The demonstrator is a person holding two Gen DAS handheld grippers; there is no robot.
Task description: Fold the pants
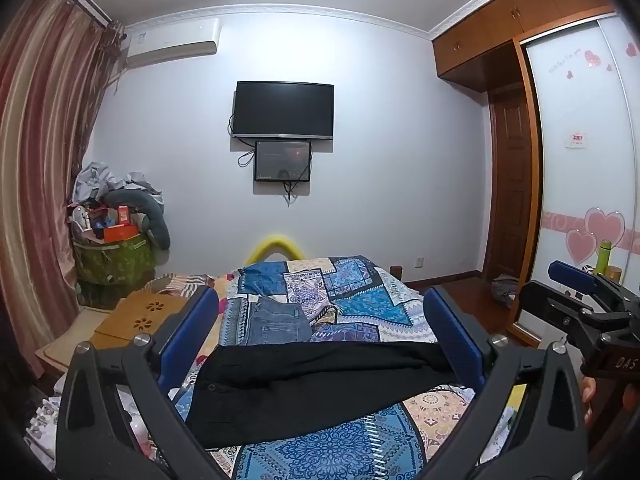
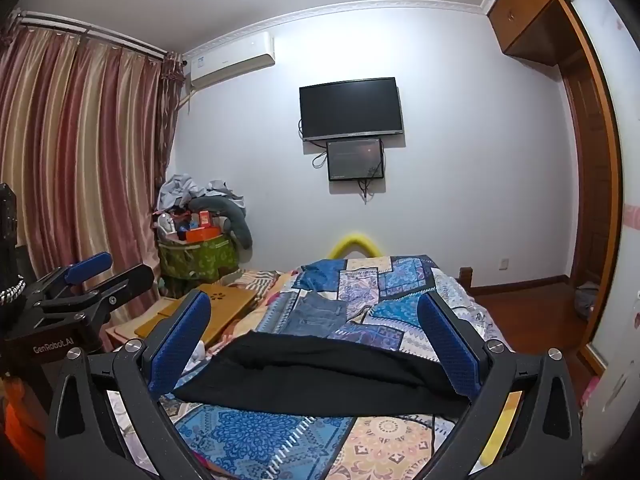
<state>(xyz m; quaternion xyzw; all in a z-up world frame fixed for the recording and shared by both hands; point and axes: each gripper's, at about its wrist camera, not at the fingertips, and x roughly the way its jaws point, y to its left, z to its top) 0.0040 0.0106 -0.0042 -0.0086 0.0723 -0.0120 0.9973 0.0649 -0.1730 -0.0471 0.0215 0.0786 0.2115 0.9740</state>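
Black pants [image 1: 308, 388] lie flat across the near part of the bed, on the patterned blue quilt [image 1: 344, 308]; they also show in the right wrist view [image 2: 320, 376]. My left gripper [image 1: 320, 320] is open and empty, held above the pants. My right gripper [image 2: 316, 320] is open and empty too, above the pants' right part. The right gripper shows at the right edge of the left wrist view [image 1: 576, 284], and the left gripper at the left edge of the right wrist view [image 2: 100, 272].
Folded blue jeans [image 1: 278, 320] lie further back on the quilt. A wooden lap table [image 1: 136, 316] sits at the bed's left. A heaped green bin [image 1: 112, 256] stands by the curtain. A wardrobe [image 1: 580, 160] lines the right wall. A TV [image 1: 283, 110] hangs ahead.
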